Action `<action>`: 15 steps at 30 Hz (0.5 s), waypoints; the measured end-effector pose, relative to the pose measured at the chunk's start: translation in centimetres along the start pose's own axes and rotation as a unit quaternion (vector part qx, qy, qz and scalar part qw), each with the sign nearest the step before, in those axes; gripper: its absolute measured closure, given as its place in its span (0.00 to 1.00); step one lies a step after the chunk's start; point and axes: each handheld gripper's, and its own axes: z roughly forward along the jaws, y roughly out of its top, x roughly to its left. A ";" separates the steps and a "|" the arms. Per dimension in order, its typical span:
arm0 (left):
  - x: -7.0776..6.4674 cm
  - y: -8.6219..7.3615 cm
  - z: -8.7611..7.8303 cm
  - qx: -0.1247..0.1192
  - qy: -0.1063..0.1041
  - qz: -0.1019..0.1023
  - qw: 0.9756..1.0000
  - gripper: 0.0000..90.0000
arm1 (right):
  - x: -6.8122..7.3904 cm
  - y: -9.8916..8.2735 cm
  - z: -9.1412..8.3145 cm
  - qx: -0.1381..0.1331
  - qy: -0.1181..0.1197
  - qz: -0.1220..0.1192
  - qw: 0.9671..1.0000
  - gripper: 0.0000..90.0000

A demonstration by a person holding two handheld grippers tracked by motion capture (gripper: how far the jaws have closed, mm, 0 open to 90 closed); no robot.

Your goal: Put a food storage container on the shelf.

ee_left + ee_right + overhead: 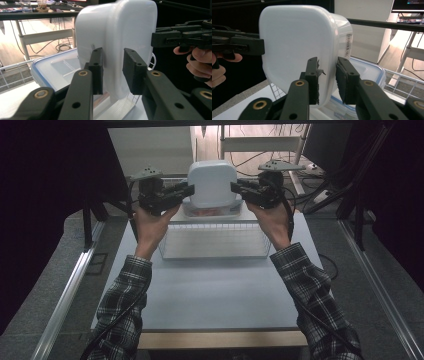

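Pale tabletop (200, 290), wire basket (212, 240) at 12 o'clock. White container (212, 182) stands on edge atop lidded box (55, 70). Left gripper (187, 191) and right gripper (236, 186) flank it for balance; fingers (96, 68) loosened, straddling its edges.

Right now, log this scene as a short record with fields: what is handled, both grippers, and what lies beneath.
Handled thing: white plastic tub, tipped on its side, raised above the table
Left gripper: at the tub's left edge, jaws either side of its wall, a gap shows at the pads
Right gripper: at the tub's right edge, jaws either side of its wall, a gap shows at the pads
Beneath: lidded clear container with blue seal, sitting in a white wire basket
Hands: left hand and right hand, plaid sleeves
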 end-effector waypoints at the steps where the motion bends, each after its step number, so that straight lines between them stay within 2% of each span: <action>1: 0.0 0.0 0.0 0.000 0.001 0.000 1.000 0.75 | 0.0 0.0 0.1 0.000 -0.001 -0.001 1.000 0.77; 15: 0.9 1.1 1.1 -0.003 0.014 -0.016 1.000 0.72 | -0.5 0.9 1.0 -0.006 -0.006 0.009 1.000 0.75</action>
